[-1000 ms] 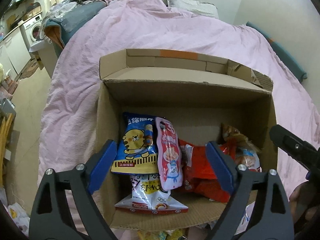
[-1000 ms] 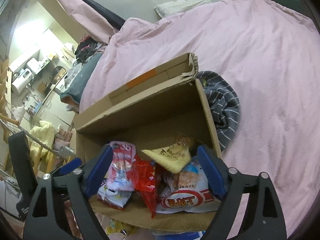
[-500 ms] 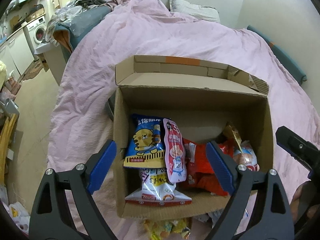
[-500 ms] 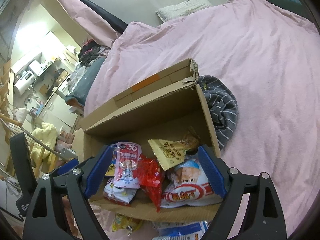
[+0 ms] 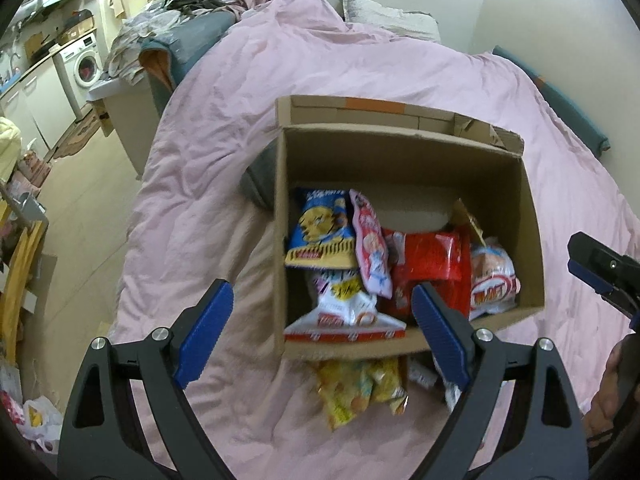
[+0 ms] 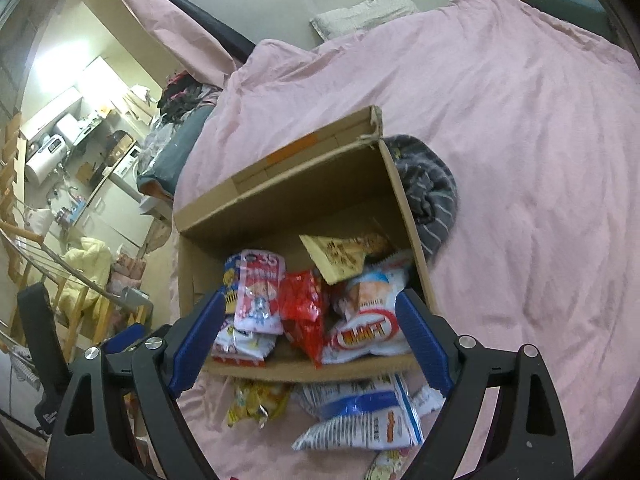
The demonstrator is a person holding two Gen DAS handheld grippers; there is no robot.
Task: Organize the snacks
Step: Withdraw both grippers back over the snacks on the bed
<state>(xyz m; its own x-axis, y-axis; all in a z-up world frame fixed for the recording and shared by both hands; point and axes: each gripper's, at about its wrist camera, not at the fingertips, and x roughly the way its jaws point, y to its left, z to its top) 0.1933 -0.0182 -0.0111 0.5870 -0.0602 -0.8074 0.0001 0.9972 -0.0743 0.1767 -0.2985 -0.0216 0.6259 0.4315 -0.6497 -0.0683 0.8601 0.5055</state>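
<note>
nearest us, both of our grippers stand wide apart and empty: the left gripper [image 5: 322,332] hangs above the pink duvet [image 5: 224,184] in front of the open brown cardboard box [image 5: 532,240], and the right gripper [image 6: 312,338] frames that box's front edge, both angled down toward it. just under them, outside the box on the duvet, lie the loose snacks: a crinkly yellow foil packet [image 5: 360,390] and, in the right view, a white and blue puffed bag [image 6: 360,416]. we judge these as light, soft and slippery, air-filled and likely to crush their contents, so we would pinch a sealed end seam gently rather than squeeze the belly. past them, inside the box, packets lean upright: a blue and yellow cartoon bag [image 5: 320,226], a slim pink pouch [image 5: 370,254], a red foil bag [image 5: 432,256] and a white shrimp-cracker bag [image 5: 494,276]. a striped grey garment [image 6: 430,188] lies just beside the box's right wall. farther off, a pale pillow [image 5: 390,20] sits at the bed's head.
</note>
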